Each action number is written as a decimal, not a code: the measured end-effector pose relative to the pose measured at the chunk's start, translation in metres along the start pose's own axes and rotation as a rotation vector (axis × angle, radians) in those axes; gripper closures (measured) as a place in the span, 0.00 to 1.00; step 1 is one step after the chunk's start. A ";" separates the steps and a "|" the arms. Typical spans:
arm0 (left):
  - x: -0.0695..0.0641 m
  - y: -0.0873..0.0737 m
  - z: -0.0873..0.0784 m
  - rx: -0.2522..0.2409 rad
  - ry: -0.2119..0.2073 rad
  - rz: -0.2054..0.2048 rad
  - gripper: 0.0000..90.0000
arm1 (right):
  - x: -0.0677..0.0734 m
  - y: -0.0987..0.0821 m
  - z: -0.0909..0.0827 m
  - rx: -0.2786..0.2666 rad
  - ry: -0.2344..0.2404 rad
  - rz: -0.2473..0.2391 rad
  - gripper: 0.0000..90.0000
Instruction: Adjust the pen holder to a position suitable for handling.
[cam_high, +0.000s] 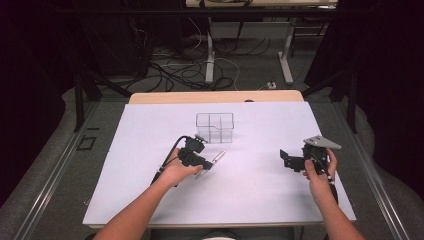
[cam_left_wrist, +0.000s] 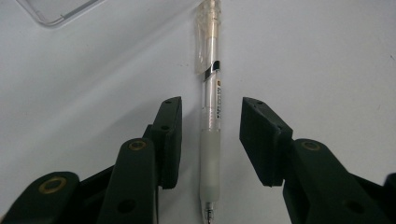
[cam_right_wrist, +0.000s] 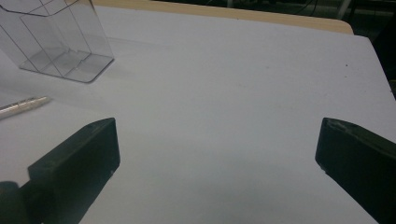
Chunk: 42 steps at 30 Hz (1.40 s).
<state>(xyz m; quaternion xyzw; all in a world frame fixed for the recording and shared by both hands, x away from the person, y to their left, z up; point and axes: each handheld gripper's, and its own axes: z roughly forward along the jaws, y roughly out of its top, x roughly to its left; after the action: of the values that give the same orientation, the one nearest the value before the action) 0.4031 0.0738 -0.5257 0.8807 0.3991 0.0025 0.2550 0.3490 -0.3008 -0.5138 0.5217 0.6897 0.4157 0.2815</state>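
Around my workspace

I see a white mat (cam_high: 260, 195) covering a wooden table (cam_high: 215, 96), a clear divided box (cam_high: 215, 127) upright on the mat's far half, and, beyond, cables (cam_high: 185, 70) on grey floor by white legs (cam_high: 210, 60).

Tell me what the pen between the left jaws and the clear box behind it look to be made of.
Pen: apparently clear hard plastic, glossy, since the inner tube shows through the barrel; its frosted grip sleeve looks like soft rubber or silicone, matte and milky.
Box: likely clear rigid plastic, possibly acrylic, smooth and shiny; the sheet and inner dividers show straight through its walls.
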 end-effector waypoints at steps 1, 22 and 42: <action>0.000 0.000 0.001 0.000 -0.008 -0.006 0.68 | 0.000 0.000 0.000 0.000 0.001 -0.001 0.00; -0.002 -0.003 0.009 0.053 -0.004 -0.006 0.80 | 0.001 -0.001 0.001 0.000 -0.001 0.005 0.00; -0.006 -0.002 0.009 0.068 0.023 0.043 0.88 | 0.000 -0.001 0.001 0.007 0.001 -0.006 0.00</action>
<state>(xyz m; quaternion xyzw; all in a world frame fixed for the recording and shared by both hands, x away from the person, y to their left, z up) 0.3993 0.0664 -0.5330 0.8972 0.3828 0.0047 0.2200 0.3495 -0.3009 -0.5149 0.5203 0.6928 0.4129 0.2806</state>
